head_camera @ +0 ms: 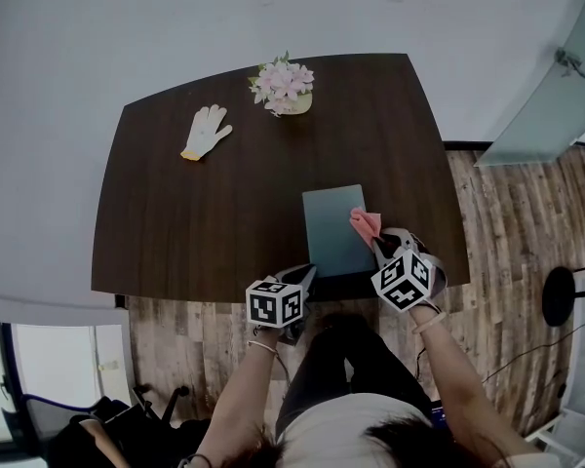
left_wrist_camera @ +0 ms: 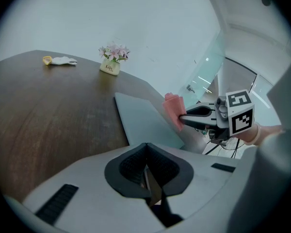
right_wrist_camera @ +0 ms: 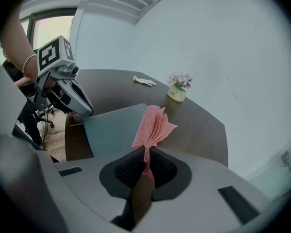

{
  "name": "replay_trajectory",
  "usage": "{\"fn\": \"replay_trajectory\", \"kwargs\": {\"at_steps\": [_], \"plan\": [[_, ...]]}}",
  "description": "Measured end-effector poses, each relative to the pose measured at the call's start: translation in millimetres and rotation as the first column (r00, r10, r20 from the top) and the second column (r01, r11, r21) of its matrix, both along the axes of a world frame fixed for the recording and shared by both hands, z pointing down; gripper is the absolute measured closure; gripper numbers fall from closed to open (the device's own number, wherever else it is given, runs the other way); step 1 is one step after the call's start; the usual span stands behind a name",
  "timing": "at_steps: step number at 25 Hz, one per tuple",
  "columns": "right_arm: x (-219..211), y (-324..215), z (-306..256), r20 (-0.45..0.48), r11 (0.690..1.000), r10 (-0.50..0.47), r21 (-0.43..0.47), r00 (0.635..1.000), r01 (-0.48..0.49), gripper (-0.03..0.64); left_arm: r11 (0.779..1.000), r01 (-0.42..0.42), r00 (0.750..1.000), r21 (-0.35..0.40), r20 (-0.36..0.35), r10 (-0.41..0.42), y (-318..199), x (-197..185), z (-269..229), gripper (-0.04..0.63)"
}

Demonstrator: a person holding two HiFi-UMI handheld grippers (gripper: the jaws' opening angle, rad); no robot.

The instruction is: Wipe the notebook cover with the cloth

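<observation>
Left gripper (head_camera: 305, 279), lower centre of frame, jaws pressed together, nothing held. Right gripper (head_camera: 380, 245) — jaws clamped on pink cloth (head_camera: 364, 222) at grey notebook's (head_camera: 333, 232) right edge — dark surface (head_camera: 195, 222).

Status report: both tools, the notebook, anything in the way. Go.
Left tool shut, empty. Right tool shut on cloth, at right edge of notebook. Glove and flower pot far back, clear of it.

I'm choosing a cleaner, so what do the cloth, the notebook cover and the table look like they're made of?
Cloth: pink, thin mesh-like fabric; a fine grid texture shows and it fans in pleats.
Notebook cover: smooth matte grey-green, probably plastic or coated card; unclear which.
Table: dark brown wood or wood-look laminate, grain streaks visible.
</observation>
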State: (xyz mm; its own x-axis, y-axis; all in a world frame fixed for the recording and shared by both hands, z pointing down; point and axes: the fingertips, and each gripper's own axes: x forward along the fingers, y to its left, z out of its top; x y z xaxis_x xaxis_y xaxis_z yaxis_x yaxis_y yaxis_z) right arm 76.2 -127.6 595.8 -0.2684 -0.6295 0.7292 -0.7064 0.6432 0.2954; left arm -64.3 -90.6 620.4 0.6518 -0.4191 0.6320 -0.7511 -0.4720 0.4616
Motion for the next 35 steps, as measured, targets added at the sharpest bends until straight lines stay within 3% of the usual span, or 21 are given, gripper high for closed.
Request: {"fn": "replay_trajectory", "kwargs": {"at_steps": [11,21,30,35], "plan": [[-82,21,-9,0.031,0.978,-0.209,0.009,0.977,0.209,0.584,0.999,0.037,0.999,0.005,0.004,-0.037,15,-19,-6,0.577],[-138,46,15,0.013,0.920,-0.389,-0.046,0.921,0.389,0.584,0.998,0.067,0.998,0.010,-0.006,-0.067,20,-24,-8,0.577],[-150,46,31,-0.026,0.891,-0.450,-0.085,0.892,0.447,0.584,0.997,0.080,0.997,-0.002,-0.003,-0.080,23,-20,-5,0.577],[-148,47,34,-0.041,0.889,-0.455,-0.087,0.890,0.450,0.585,0.996,0.089,0.996,-0.008,0.004,-0.089,23,-18,-2,0.577]]}}
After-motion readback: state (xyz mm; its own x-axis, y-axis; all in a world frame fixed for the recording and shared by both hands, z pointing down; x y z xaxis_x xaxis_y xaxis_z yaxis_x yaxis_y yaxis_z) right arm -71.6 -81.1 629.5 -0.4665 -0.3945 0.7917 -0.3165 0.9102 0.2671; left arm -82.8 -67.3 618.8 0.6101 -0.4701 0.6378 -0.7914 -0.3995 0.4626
